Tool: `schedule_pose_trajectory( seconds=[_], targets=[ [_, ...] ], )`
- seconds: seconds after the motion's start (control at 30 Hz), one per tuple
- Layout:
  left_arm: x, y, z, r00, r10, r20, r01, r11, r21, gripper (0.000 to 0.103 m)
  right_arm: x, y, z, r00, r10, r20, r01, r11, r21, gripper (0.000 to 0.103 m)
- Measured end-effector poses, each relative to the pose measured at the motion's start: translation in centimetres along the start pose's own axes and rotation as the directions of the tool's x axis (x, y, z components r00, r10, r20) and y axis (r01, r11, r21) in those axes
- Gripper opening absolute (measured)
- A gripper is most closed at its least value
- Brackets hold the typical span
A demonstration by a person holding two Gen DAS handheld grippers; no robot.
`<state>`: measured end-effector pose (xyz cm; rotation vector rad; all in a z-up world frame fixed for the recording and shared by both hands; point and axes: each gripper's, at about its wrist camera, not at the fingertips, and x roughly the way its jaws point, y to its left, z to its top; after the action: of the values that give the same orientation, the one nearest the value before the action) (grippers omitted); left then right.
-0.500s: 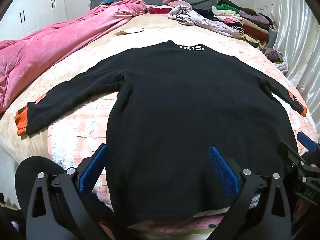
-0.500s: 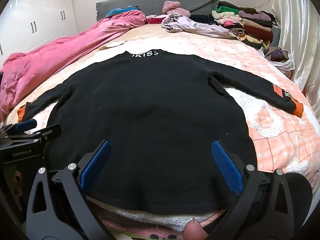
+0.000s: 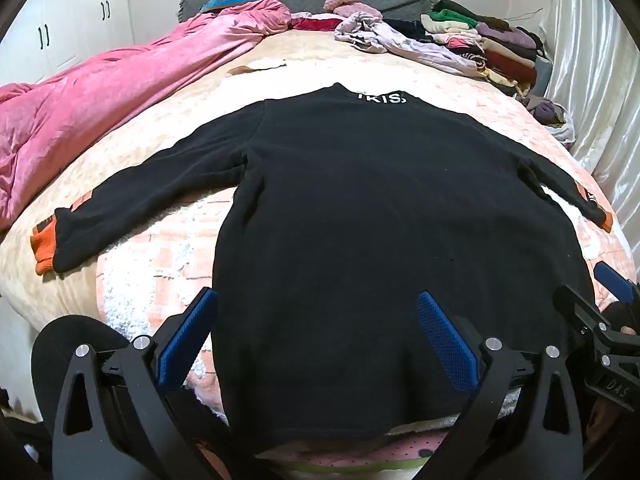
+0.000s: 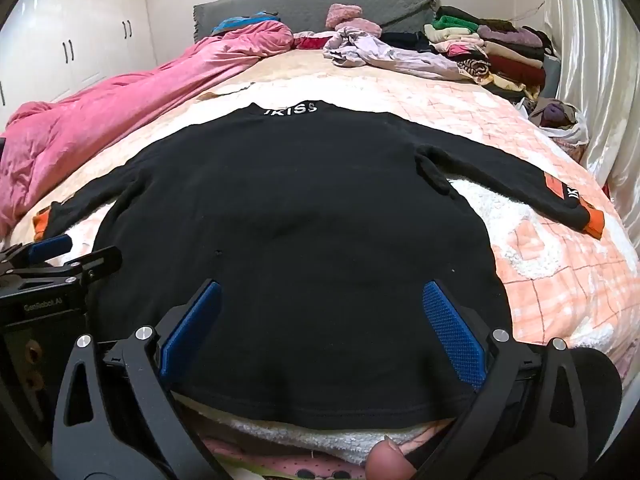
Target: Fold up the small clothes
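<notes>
bed (image 3: pixel 132 168): peach blanket; pink quilt (image 3: pixel 100 96) left; white wardrobe (image 4: pixel 80 40) beyond

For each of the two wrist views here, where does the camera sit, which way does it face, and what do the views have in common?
Left wrist: sits behind the left tool, tilted down over the near hem of the black sweater, facing the headboard; its open fingers frame the hem, and the right tool shows at the right edge.
Right wrist: sits behind the right tool, same heading; its fingers are open, the left tool shows at the left edge, and a fingertip at the bottom.
Shared: the sweater, pink quilt, folded clothes pile.
</notes>
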<state>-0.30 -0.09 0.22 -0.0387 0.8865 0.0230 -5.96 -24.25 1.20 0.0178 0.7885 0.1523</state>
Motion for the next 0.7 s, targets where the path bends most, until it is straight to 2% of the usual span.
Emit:
schedule_pose_trajectory(
  seconds=[0.7],
  targets=[
    [0.11,-0.01,-0.06,1.000,0.002,0.001,-0.002,1.000,0.006,0.099,0.04,0.36,0.00,1.000,-0.008,0.001,0.008,1.000,-0.008,0.095]
  ],
)
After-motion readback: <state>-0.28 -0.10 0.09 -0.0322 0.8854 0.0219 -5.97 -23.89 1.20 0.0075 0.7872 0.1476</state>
